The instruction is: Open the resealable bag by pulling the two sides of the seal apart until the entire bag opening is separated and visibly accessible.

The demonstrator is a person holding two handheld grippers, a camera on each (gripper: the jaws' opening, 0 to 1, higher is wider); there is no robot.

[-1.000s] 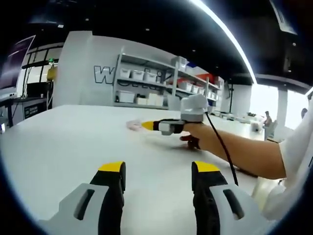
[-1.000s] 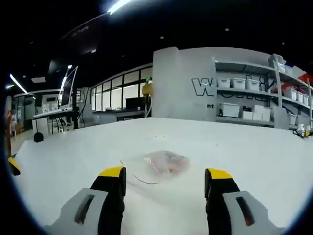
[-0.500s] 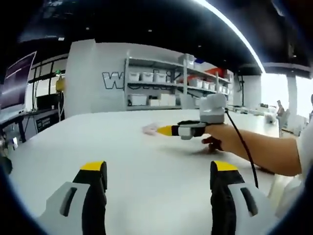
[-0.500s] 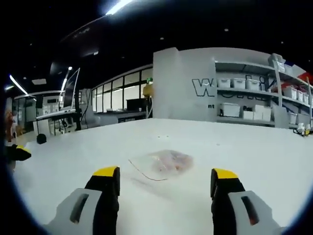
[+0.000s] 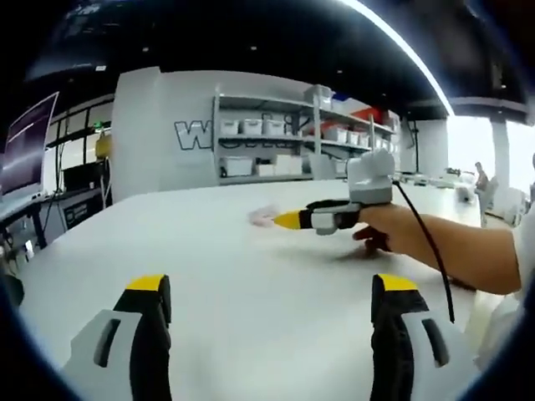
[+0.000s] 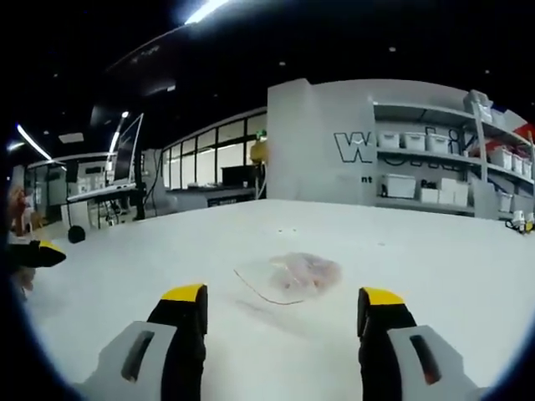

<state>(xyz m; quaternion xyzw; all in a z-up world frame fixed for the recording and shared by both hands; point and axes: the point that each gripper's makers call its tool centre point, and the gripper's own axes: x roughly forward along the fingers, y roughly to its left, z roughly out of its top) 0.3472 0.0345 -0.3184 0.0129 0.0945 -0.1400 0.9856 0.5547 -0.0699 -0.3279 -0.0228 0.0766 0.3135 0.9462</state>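
White tabletop [image 6: 435, 251] runs wide and bare under you, with grey shelving of pale storage bins [image 6: 435, 180] along the far wall and a dark ceiling crossed by strip lights.

Your right gripper [image 6: 280, 313] points straight at the target: the clear resealable plastic bag with pinkish contents [image 6: 292, 276] lies flat on the table just ahead of the yellow-tipped jaws, framed between them. Over the last second that bag has climbed slightly in the right gripper view and drifted a touch to the right, and your jaws have spread a little wider across the picture. You've eased in and squared up on it. Nothing is pinched yet; the jaws stand well apart with bare table between them.

From the left gripper view you can see the right gripper [image 5: 294, 220] held out low over the table by your hand [image 5: 393, 232], its yellow tip almost at the small pale bag [image 5: 262, 215]. Your left gripper [image 5: 272, 288] sits further back, jaws wide apart too, and they have widened noticeably in that view over the last second, so you're opening up while swinging round towards the bag. At the left edge of the right gripper view, a yellow-tipped jaw of the left gripper [image 6: 38, 253] has crept into the picture.

So both tools are closing on the bag, but the seal looks untouched and the bag looks shut. My read: you're in the approach, and each side of the seal wants its own grip before any pulling apart.
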